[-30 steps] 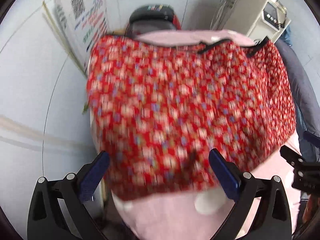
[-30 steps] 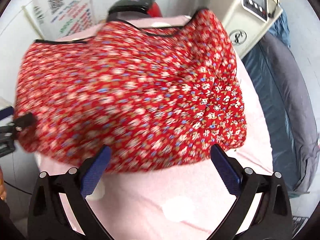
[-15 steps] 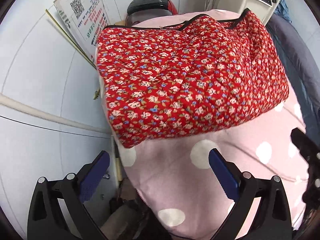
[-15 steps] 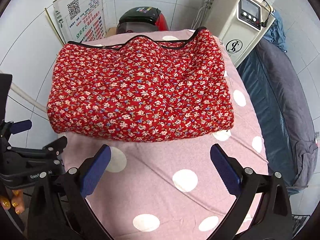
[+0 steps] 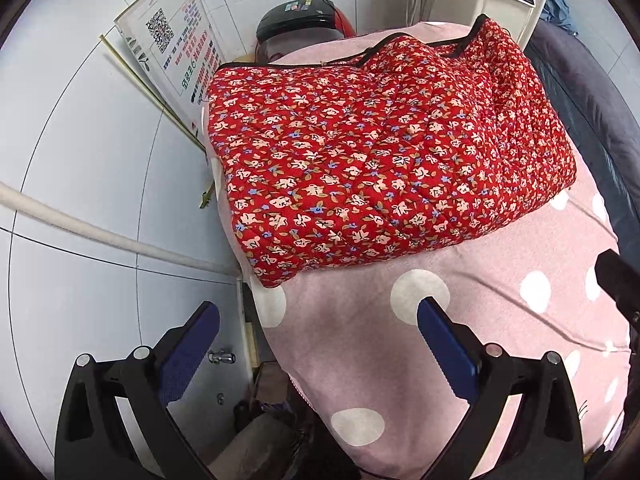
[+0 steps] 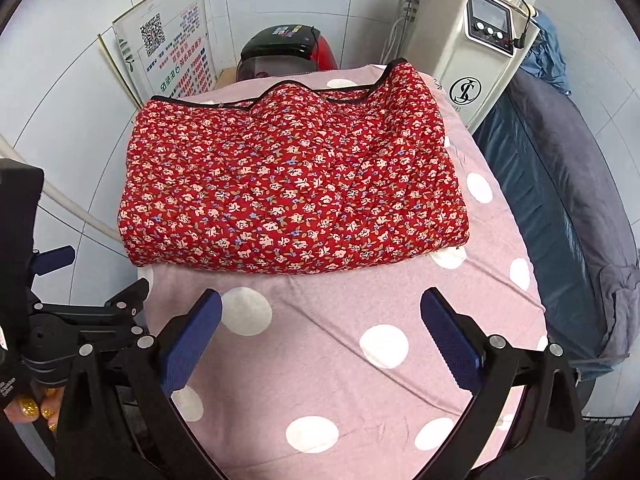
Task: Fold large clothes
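Note:
A red quilted garment with a small floral print and black trim [image 5: 376, 160] lies folded into a thick rectangle on the far half of a pink polka-dot surface [image 5: 460, 360]. It also shows in the right wrist view [image 6: 288, 192]. My left gripper [image 5: 316, 344] is open and empty, held above the surface's near left edge, apart from the garment. My right gripper [image 6: 320, 336] is open and empty above the bare pink cover [image 6: 340, 360] in front of the garment. The left gripper's body [image 6: 72, 320] shows at the left of the right wrist view.
A tiled wall with a white pipe [image 5: 100, 236] runs along the left. A printed sign [image 6: 176, 60] and a black-and-red appliance [image 6: 284, 48] stand behind the surface. A white machine [image 6: 472, 52] stands back right. A dark blue-grey cushion [image 6: 560, 200] lies along the right.
Both grippers have pulled back and up from the garment. It filled both views, blurred, a second ago; now it lies still and folded, with bare pink cover in front.

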`<action>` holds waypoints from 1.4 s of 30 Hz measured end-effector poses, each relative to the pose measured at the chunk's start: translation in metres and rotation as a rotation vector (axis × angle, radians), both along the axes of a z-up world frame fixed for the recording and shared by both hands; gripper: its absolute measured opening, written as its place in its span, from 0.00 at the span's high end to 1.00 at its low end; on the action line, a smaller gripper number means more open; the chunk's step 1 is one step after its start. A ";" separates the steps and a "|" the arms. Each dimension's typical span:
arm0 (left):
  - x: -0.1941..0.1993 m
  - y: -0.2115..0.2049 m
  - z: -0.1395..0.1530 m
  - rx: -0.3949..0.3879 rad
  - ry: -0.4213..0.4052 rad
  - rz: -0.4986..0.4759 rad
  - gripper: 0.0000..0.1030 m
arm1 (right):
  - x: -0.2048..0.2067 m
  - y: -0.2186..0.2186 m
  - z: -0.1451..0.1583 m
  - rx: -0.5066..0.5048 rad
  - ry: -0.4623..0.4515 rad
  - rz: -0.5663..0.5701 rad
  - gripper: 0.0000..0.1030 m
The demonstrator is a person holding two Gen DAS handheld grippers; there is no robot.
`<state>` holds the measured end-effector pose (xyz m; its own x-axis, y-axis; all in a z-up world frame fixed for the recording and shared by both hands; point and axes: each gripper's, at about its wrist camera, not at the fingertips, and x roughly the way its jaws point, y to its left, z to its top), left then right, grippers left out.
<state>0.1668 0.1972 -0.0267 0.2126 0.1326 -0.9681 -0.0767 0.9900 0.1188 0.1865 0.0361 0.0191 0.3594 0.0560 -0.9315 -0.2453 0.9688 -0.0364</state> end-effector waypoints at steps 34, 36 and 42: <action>0.007 -0.001 -0.007 -0.002 0.032 0.011 0.06 | 0.008 -0.005 -0.010 0.001 0.007 -0.023 0.04; 0.009 -0.003 -0.005 -0.002 0.022 0.007 0.06 | 0.011 -0.005 -0.010 0.004 0.005 -0.025 0.04; 0.011 -0.003 -0.003 -0.028 -0.003 0.009 0.06 | 0.018 0.002 -0.009 0.005 0.002 -0.008 0.04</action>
<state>0.1781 0.1944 -0.0295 0.2149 0.1069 -0.9708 -0.0856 0.9922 0.0903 0.2049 0.0382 0.0101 0.3579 0.0582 -0.9319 -0.2381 0.9707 -0.0308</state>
